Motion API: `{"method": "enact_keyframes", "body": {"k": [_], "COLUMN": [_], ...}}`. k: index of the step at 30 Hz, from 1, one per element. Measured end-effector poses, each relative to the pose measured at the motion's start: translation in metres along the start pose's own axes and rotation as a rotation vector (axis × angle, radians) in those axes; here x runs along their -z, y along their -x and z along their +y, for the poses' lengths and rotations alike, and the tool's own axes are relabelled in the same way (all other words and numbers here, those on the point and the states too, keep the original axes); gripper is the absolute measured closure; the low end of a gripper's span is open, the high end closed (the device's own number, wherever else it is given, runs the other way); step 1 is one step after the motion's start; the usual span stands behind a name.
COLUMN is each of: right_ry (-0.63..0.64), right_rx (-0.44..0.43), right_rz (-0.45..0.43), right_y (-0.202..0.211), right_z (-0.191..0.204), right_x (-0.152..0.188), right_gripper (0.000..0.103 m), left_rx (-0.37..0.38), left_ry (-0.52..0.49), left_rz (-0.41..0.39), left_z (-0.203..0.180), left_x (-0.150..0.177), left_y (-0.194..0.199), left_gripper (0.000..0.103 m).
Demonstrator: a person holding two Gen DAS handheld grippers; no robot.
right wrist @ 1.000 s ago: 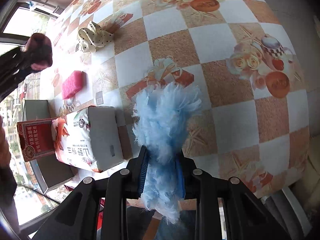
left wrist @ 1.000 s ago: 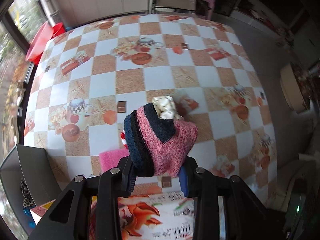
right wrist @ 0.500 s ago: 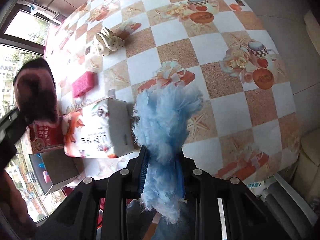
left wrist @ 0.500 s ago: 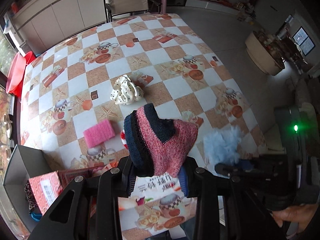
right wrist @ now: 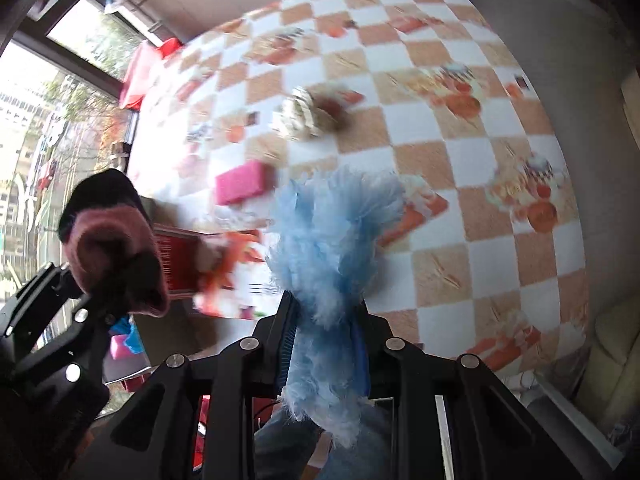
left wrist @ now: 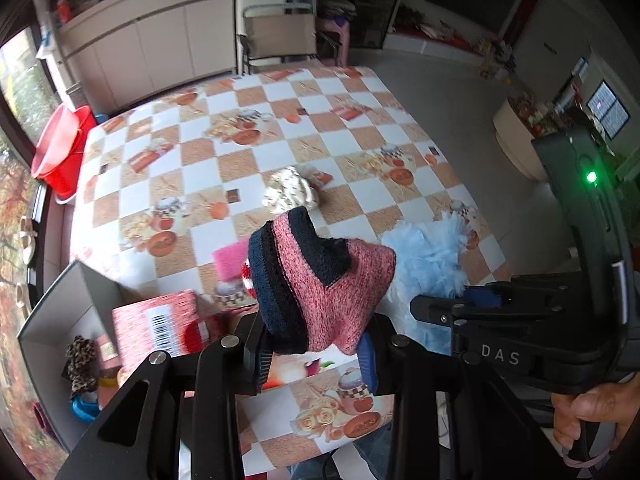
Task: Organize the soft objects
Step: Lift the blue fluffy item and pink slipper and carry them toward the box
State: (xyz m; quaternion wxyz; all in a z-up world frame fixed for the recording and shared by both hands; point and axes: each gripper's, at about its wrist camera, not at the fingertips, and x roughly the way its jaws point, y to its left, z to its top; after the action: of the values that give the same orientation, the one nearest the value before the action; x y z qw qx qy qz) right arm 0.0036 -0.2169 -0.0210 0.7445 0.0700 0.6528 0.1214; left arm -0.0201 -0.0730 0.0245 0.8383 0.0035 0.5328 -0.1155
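Showing two soft items carried at once, well above the checkered surface (left wrist: 256, 152). Centre of the left wrist view: a pink-and-navy knitted sock (left wrist: 316, 280) is clenched in the jaws of the left gripper (left wrist: 316, 356), its cuff and toe standing up past the fingertips. Centre of the right wrist view: a pale blue fluffy item (right wrist: 332, 240) is pinched tight in the jaws of the right gripper (right wrist: 324, 352), its fibres spilling out above and below the pads; the same tuft appears at right of centre in the left wrist view, beside the sock. Lower left of the left wrist view: a grey open box (left wrist: 52, 312) holds a leopard-print fabric piece (left wrist: 82, 364) and a blue item (left wrist: 86, 406), and is judged the likely destination. A red printed carton (left wrist: 160, 320) lies between that box and the sock. Left on the surface: a pink sponge (right wrist: 244, 182) and a cream dotted cloth bundle (left wrist: 292, 192), apart from each other.

Risks, as judged: the two grippers sit close together, so the sock and the tuft may brush or snag as both swing toward the box. The grip on the tuft bears mostly on loose fibres, which may slip or shed. The carton could be knocked during the approach. Blur in the right wrist view limits finer reading.
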Motion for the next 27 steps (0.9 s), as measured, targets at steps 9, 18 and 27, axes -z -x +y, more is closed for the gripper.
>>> {"method": "enact_keyframes", "body": {"k": [9,18,27], "right_ry": [0.133,0.244,0.319], "right_rx": [-0.014,-0.023,-0.024], "right_rz": [-0.022,-0.032,-0.019], "right_y": [0.002,0.001,-0.006], "right_z": [0.070,0.129,0.169], "right_x": [0.000,0.003,0.007], "right_gripper": [0.076,0.076,0.076], "left_rx": [-0.042,-0.077,-0.105], "left_ry": [0.105,0.173,0.247], "left_rz": [-0.053,-0.093,-0.102], "left_z": [0.048,0.088,0.124], "left_x": [0.022,0.040,0.059], "left_y": [0.032,0.056,0.067], "left_gripper": [0.065,0.065,0.065]}}
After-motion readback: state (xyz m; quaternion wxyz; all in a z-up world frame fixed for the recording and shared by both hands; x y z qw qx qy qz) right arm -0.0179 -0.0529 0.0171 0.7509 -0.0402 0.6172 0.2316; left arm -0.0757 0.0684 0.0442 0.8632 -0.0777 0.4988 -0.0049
